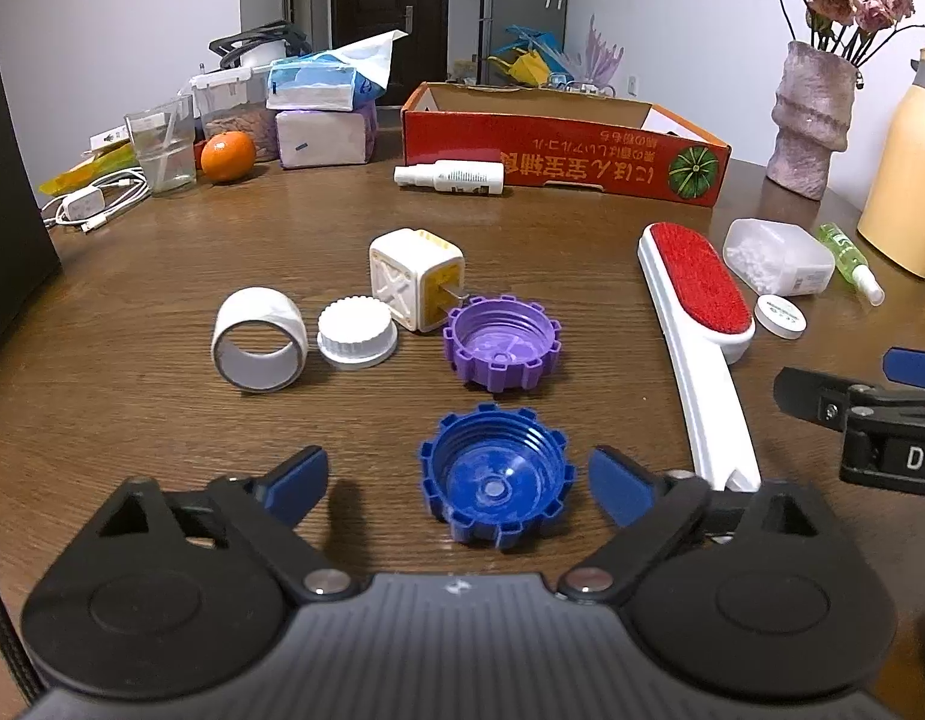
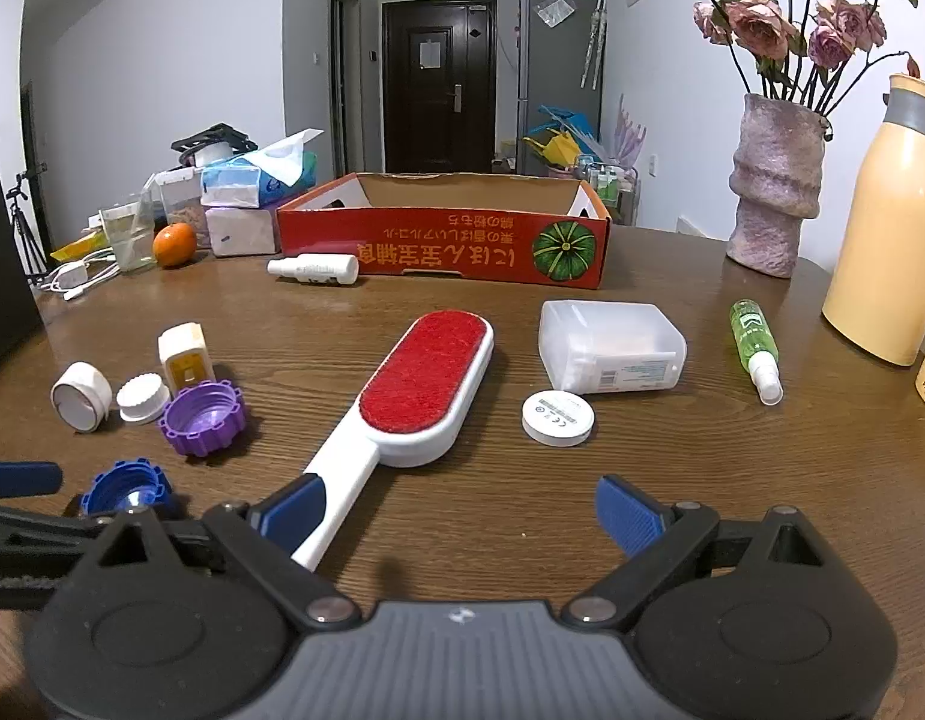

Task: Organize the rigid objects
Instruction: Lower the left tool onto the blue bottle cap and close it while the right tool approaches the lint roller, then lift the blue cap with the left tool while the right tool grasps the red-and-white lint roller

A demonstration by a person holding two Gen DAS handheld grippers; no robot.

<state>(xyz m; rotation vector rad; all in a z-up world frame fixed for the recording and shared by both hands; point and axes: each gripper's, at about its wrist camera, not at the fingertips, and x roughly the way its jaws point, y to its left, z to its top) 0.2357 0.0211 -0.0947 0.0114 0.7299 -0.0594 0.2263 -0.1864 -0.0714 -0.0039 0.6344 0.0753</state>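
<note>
Left wrist view shows the left gripper (image 1: 459, 483) with fingers apart around the blue cap (image 1: 496, 476) on the desk (image 1: 162, 420), not touching it. I judge the grasp is starting; next they must close. The right gripper (image 2: 462, 516) is apart, empty.

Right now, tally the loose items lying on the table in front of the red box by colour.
White: 7 (tape roll, ridged cap, cube, bottle, brush, tub, disc)
Purple cap: 1
Blue cap: 1
Green spray bottle: 1
Total: 10
</note>
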